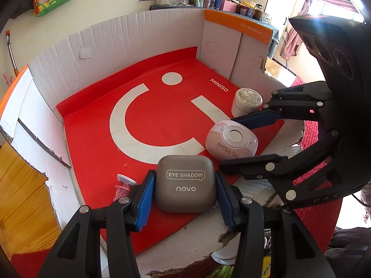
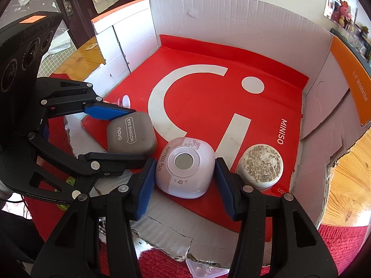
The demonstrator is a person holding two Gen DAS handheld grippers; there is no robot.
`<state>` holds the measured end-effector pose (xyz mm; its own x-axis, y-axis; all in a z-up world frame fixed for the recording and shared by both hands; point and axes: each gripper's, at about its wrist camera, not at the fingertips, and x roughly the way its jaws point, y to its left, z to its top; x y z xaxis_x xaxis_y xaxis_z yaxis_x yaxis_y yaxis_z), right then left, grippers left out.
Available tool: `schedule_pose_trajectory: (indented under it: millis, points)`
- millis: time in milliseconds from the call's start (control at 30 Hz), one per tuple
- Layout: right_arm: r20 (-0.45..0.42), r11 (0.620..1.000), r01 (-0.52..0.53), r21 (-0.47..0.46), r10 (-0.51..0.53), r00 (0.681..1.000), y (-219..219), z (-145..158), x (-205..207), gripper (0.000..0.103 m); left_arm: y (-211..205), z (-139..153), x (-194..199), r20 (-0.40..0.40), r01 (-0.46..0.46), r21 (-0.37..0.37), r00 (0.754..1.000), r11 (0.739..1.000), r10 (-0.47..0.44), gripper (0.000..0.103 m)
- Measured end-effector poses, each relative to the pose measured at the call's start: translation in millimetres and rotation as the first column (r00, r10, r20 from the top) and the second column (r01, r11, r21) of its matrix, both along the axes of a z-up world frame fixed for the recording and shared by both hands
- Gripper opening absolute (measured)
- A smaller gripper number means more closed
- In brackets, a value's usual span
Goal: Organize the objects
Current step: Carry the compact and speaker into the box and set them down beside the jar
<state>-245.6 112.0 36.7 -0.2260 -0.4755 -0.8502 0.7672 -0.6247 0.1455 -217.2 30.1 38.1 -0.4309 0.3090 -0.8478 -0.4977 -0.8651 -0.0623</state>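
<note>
Between the blue pads of your left gripper (image 1: 184,186) sits the grey eyeshadow case (image 1: 184,183), lettered "EYE SHADOW novo". Both pads meet its sides, so the fingers look closed on it, while it lies on the red liner (image 1: 97,143) of the cardboard box (image 1: 129,37). Just outside the left finger lies a small pink perforated piece (image 1: 124,185), partly hidden.

Your right gripper (image 2: 184,177) straddles the pale lilac My Melody case (image 2: 185,168), domed, with a round silver disc on top. Its pads sit tight against both sides; whether they truly press cannot be told. Beyond the right finger, just beside the lilac case, stands a white jar with a speckled lid (image 2: 260,166). The grey case lies past the left finger, just beside the lilac one, near the box's torn front edge.
</note>
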Motion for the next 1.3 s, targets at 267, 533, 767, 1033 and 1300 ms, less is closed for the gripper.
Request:
schedule_pose_trajectory:
  millis: [267, 533, 767, 1033, 1300]
  points:
    - [-0.001, 1.0, -0.001, 0.001, 0.001, 1.0, 0.0, -0.1, 0.0, 0.05, -0.2, 0.2, 0.4, 0.0, 0.0, 0.0, 1.0, 1.0, 0.0, 0.052]
    - [-0.005, 1.0, 0.0, 0.007, 0.0, 1.0, 0.9, -0.8, -0.8, 0.05, -0.2, 0.4, 0.4, -0.001, 0.0, 0.0, 1.0, 1.0, 0.0, 0.052]
    - [-0.009, 1.0, -0.001, 0.011, 0.001, 1.0, 0.3, -1.5, -3.4, 0.051, -1.1, 1.8, -0.8, 0.0, -0.001, 0.003, 1.0, 1.0, 0.001, 0.052]
    - [-0.01, 1.0, -0.001, 0.011, 0.002, 1.0, -0.5, -1.4, -4.6, 0.051, -2.3, 3.6, -1.8, 0.001, -0.002, 0.009, 1.0, 1.0, 0.002, 0.052]
    - [-0.015, 1.0, -0.003, 0.008, 0.003, 1.0, 1.7, 2.2, -3.8, 0.051, -1.8, 7.3, -0.6, -0.013, -0.003, 0.007, 1.0, 1.0, 0.003, 0.054]
